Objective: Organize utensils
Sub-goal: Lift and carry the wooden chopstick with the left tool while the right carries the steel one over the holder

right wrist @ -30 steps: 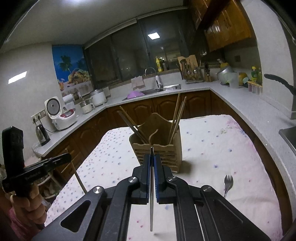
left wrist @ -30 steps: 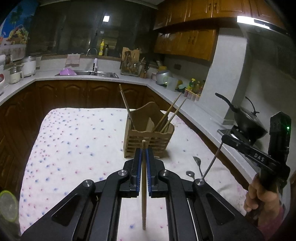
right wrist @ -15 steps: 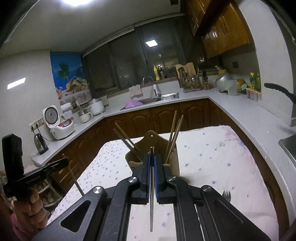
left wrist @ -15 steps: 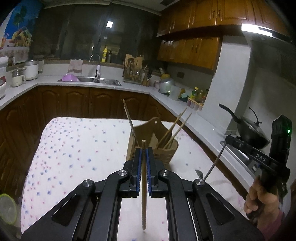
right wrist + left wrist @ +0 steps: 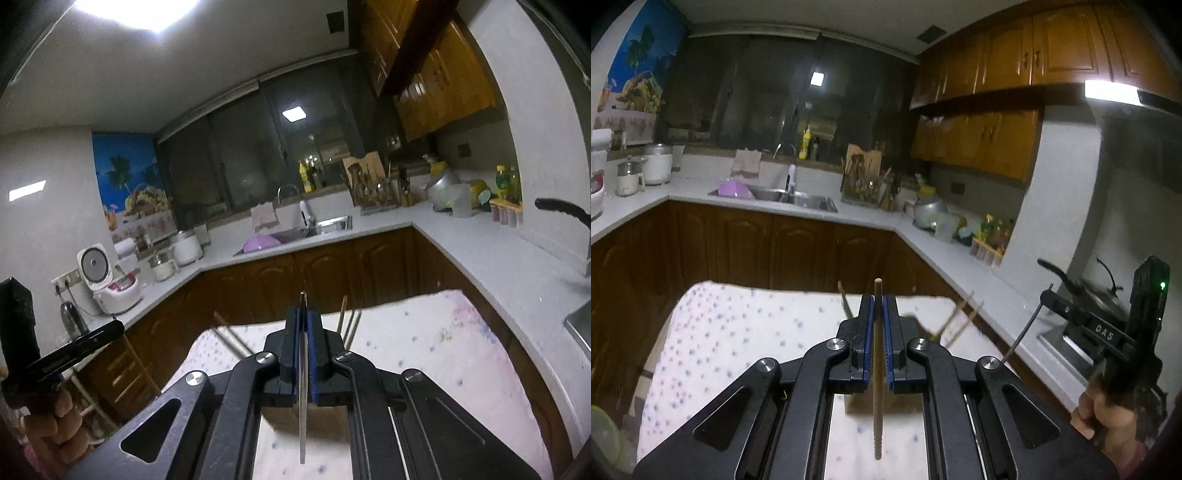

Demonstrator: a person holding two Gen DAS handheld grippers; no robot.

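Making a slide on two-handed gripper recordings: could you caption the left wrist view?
Left gripper clamps a wooden chopstick above the dotted tablecloth; right gripper holds a thin metal utensil.

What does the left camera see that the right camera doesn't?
Only the left wrist view shows the thin wooden chopstick clamped in the left gripper, the black wok on the stove, and the right gripper seen from the side. Only the right wrist view shows the flat silver metal utensil handle clamped in the right gripper, the white rice cooker and the bright ceiling light. Both show the dotted white tablecloth, the steel sink and the blue fruit poster.
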